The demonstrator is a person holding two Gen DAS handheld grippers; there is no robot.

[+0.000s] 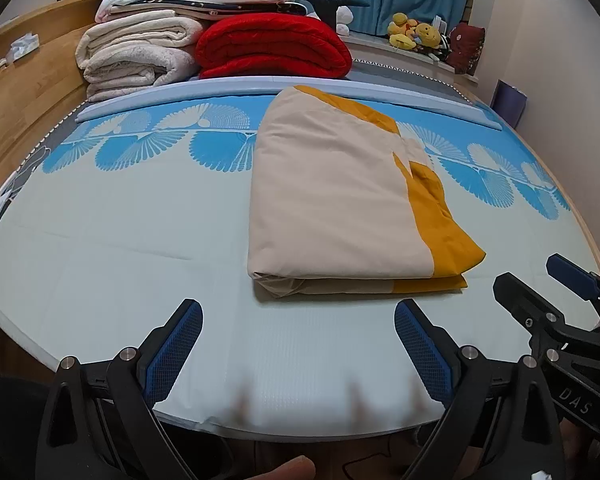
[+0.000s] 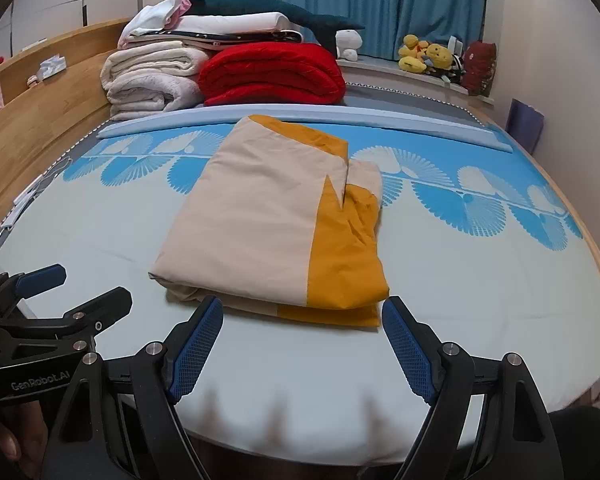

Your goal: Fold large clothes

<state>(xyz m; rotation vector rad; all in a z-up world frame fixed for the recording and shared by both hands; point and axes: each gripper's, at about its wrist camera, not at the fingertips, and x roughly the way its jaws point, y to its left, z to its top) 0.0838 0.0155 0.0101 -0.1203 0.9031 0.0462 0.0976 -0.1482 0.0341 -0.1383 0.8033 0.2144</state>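
Note:
A beige and mustard-yellow cloth point(image 1: 332, 196) point(image 2: 268, 224) lies folded into a thick rectangle on the pale blue bed sheet point(image 1: 112, 236) point(image 2: 480, 280). My left gripper point(image 1: 298, 312) hovers open over the bed's near edge, just short of the fold's front, with nothing between its blue pads. My right gripper point(image 2: 302, 310) is open too, its fingertips flanking the folded cloth's near edge without gripping it. Each gripper shows in the other's view: the right gripper point(image 1: 536, 276) at the right side, the left gripper point(image 2: 88, 280) at the left side.
Stacked cream blankets point(image 1: 136, 56) point(image 2: 152, 76), a red blanket point(image 1: 272, 46) point(image 2: 272, 76) and more folded linen sit at the head of the bed by the wooden headboard point(image 1: 28, 92). Plush toys point(image 1: 416, 34) line a sill under blue curtains point(image 2: 380, 4).

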